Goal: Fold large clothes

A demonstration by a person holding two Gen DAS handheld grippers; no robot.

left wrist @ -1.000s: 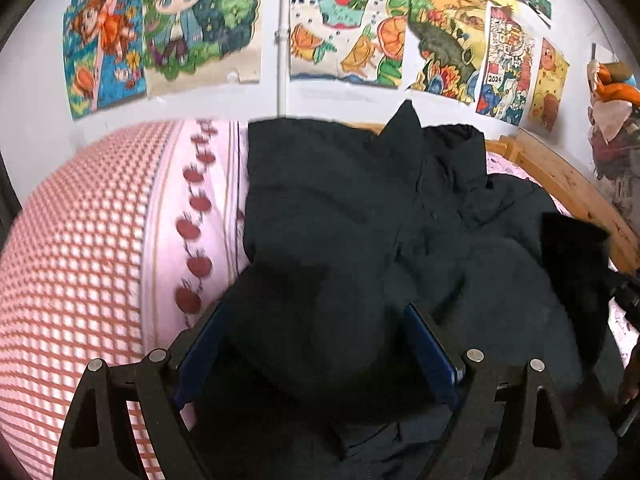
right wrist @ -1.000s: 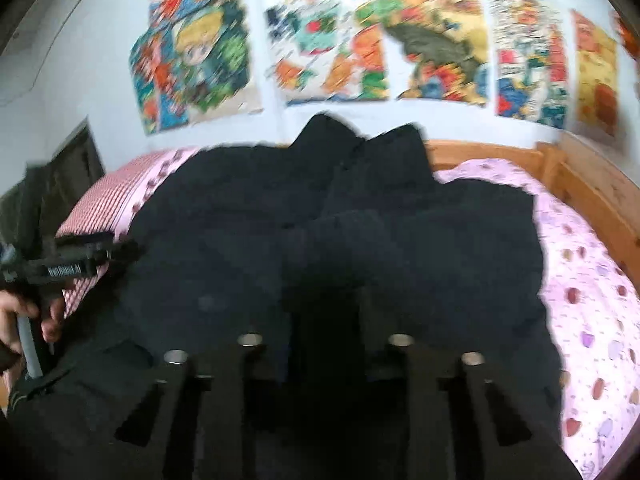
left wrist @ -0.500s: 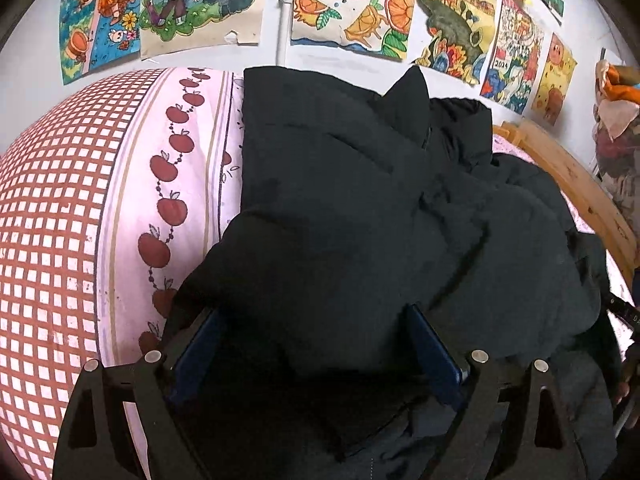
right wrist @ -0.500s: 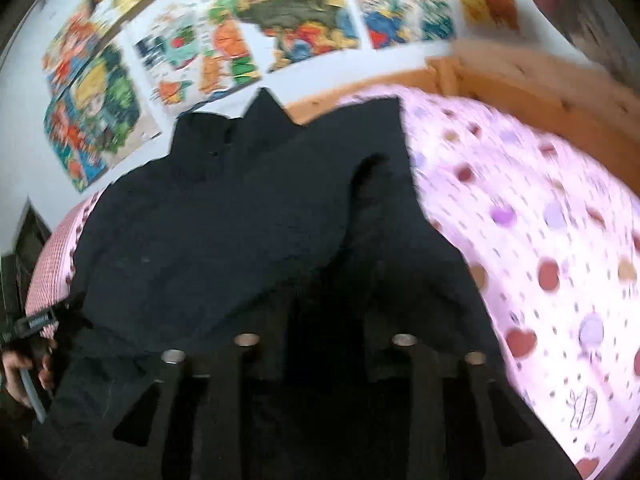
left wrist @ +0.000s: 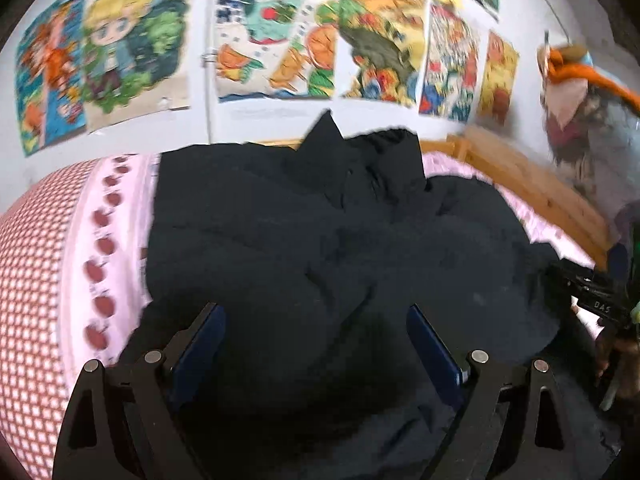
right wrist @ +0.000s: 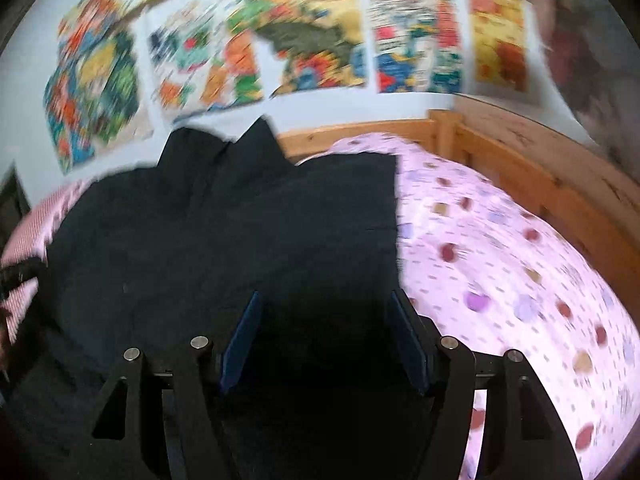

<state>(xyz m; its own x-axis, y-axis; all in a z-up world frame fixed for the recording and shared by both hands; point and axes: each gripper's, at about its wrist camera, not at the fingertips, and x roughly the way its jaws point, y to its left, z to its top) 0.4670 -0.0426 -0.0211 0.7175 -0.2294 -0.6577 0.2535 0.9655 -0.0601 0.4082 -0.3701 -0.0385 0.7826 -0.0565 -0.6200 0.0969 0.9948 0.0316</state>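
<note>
One black coat (left wrist: 304, 256) lies bunched across the middle of the bed, collar points up toward the wall. Its left edge runs straight beside the apple-print strip (left wrist: 104, 248); its right edge drops along the dotted pink sheet (right wrist: 520, 264).

Left gripper (left wrist: 316, 344): blue pads spread wide, black cloth mounded between and under them; no pad visibly pinching it. Right gripper (right wrist: 326, 336): pads also apart, dark fabric filling the gap, no clamp seen.

Room: bare sheet lies to the coat's right, running to the wooden rail (right wrist: 552, 184). Checked bedding (left wrist: 28, 280) lies left of the apple strip. Far edge of the coat meets the headboard (right wrist: 352, 132) below the posters (left wrist: 276, 36).

Views differ:
- Left view alone shows the apple strip clearly, hanging clothes (left wrist: 580, 120) at far right, and the right gripper's body (left wrist: 592, 292) at the coat's right edge.
- Right view alone shows the wide pink sheet and the rail corner; the left gripper (right wrist: 16, 276) is a dark blur at its left margin.

Both views are motion-blurred.
</note>
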